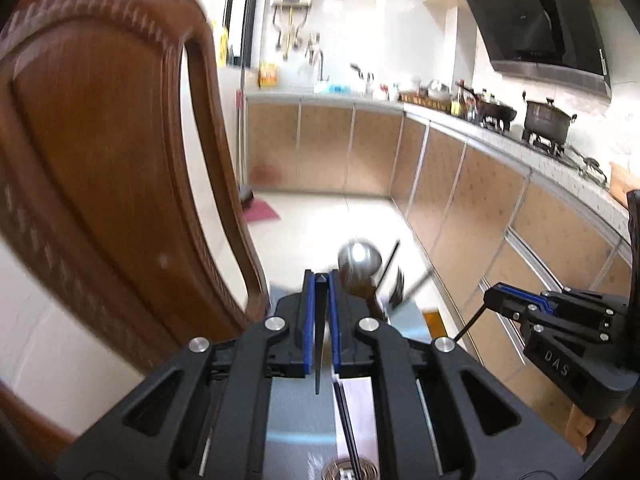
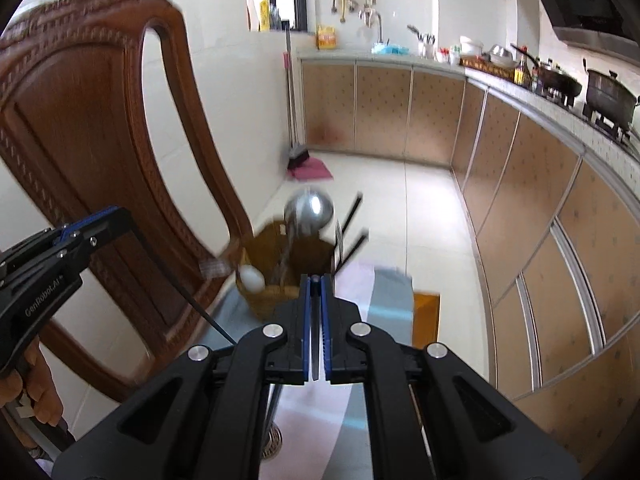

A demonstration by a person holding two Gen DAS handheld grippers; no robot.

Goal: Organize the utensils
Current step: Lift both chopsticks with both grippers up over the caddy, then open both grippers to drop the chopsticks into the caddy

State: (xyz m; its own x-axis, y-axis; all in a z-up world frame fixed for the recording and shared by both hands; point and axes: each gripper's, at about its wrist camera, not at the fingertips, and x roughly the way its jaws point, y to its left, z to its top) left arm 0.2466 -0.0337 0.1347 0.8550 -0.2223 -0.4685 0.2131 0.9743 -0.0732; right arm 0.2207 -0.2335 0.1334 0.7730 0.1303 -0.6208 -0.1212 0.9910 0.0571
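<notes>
Left gripper [image 1: 321, 276]: blue-padded jaws nearly closed, pinching one thin black chopstick [image 1: 319, 344] that runs down between the pads and pokes out below them toward the camera. In the right wrist view the same left gripper [image 2: 120, 216] comes in from the left edge with that chopstick slanting down and right from its tip; part of a hand [image 2: 28, 392] grips its handle at lower left. Right gripper [image 2: 316, 278]: jaws likewise almost shut on a second thin black chopstick [image 2: 316, 356], seen edge-on in the slit between the pads. From the left wrist view the right gripper [image 1: 490, 298] sits at the right edge, stick angling down-left out of it. Target: woven brown utensil holder [image 2: 276, 264] standing on a pale striped tablecloth [image 2: 360, 280], just ahead of both grippers. Already in the holder: a shiny round metal ladle [image 2: 309, 210] bowl-up, a white spoon [image 2: 252, 278] at its left rim, two more black chopsticks [image 2: 352, 210] leaning out right, plus a metal fork-like piece, blurred. Carved dark wooden chair back [image 2: 92, 128] stands just left of the holder. Background: kitchen floor tiles, tan cabinet run [image 2: 520, 184], dark pots on the stove. Both views motion-blurred.
</notes>
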